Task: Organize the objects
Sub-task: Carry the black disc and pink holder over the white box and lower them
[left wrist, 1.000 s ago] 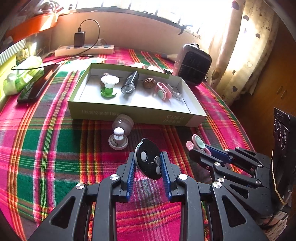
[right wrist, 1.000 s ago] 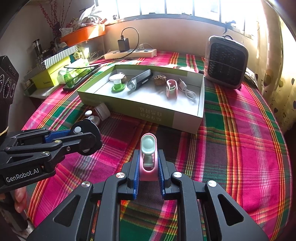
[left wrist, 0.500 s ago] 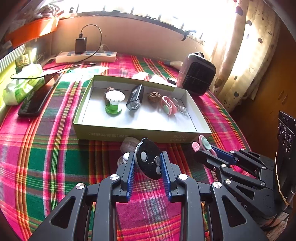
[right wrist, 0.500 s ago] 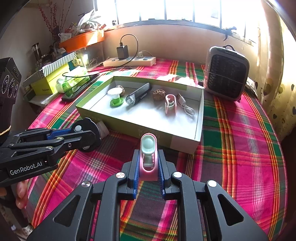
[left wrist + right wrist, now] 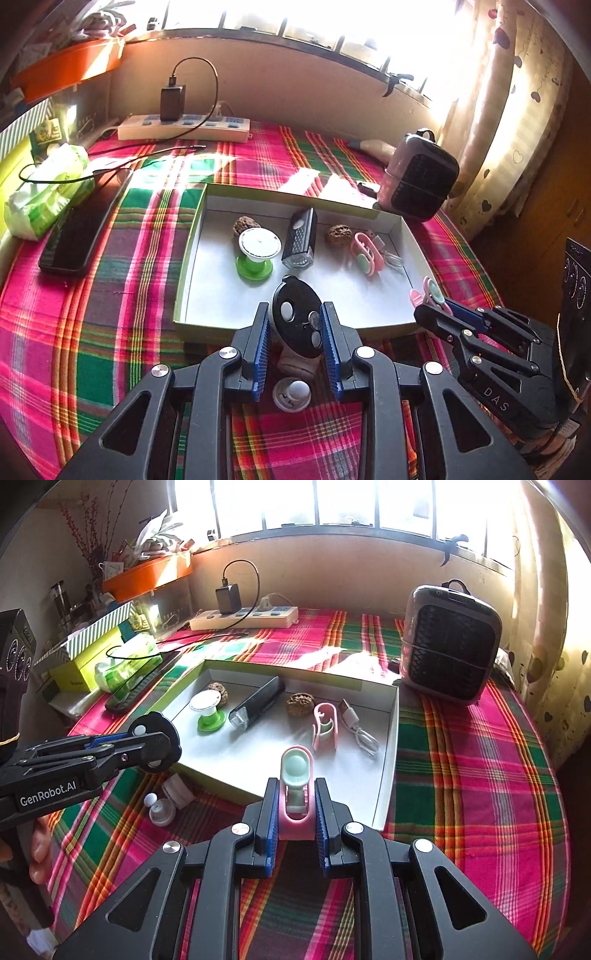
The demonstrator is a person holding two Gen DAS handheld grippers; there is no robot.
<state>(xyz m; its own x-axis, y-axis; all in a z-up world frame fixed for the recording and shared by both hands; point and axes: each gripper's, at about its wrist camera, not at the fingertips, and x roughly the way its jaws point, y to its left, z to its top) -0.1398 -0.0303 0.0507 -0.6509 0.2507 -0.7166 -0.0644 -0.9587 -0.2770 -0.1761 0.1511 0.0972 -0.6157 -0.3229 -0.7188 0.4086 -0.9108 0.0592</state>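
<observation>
Left gripper (image 5: 297,325) clenched on black disc (image 5: 297,316), held at box's (image 5: 192,240) near wall. Right gripper (image 5: 295,805) clenched on pink clip (image 5: 296,775), over box's near edge. Both judged light, rigid plastic; disc likely slippery, best pinched across flat sides. White holder (image 5: 162,810) left on cloth before box. Flashlight (image 5: 256,703), spool (image 5: 207,710) lying inside box, beyond.

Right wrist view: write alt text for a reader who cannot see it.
The right tongs grip a pink clip over the near edge of a shallow open box on a plaid cloth. The box holds a flashlight, another pink clip and a cable; the left tongs hold a black disc.
</observation>
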